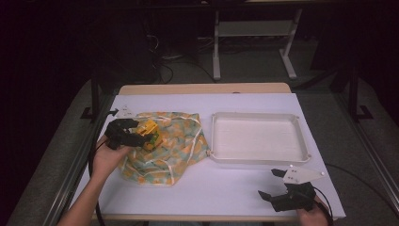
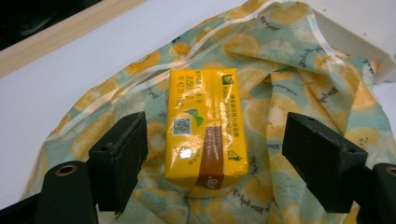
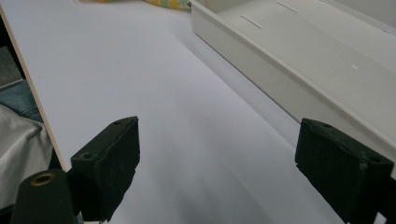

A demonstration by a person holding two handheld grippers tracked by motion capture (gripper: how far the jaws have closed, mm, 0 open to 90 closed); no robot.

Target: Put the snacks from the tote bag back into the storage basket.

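Observation:
A yellow drink carton [image 1: 151, 132] [image 2: 205, 126] lies on a cloth bag [image 1: 174, 153] [image 2: 289, 60] printed with lemon slices, at the table's left. My left gripper [image 1: 141, 133] [image 2: 215, 144] is open, one jaw on each side of the carton's near end, with a gap on both sides. My right gripper [image 1: 269, 182] [image 3: 217, 154] is open over bare table near the front right, with nothing between its jaws. It sits just in front of a white tray [image 1: 259, 161] [image 3: 252, 60].
The white tray is empty and takes up the right middle of the white table top [image 1: 221, 188]. A wooden strip [image 1: 202, 88] runs along the far edge. The bag's white drawstring [image 1: 162, 162] trails across the cloth.

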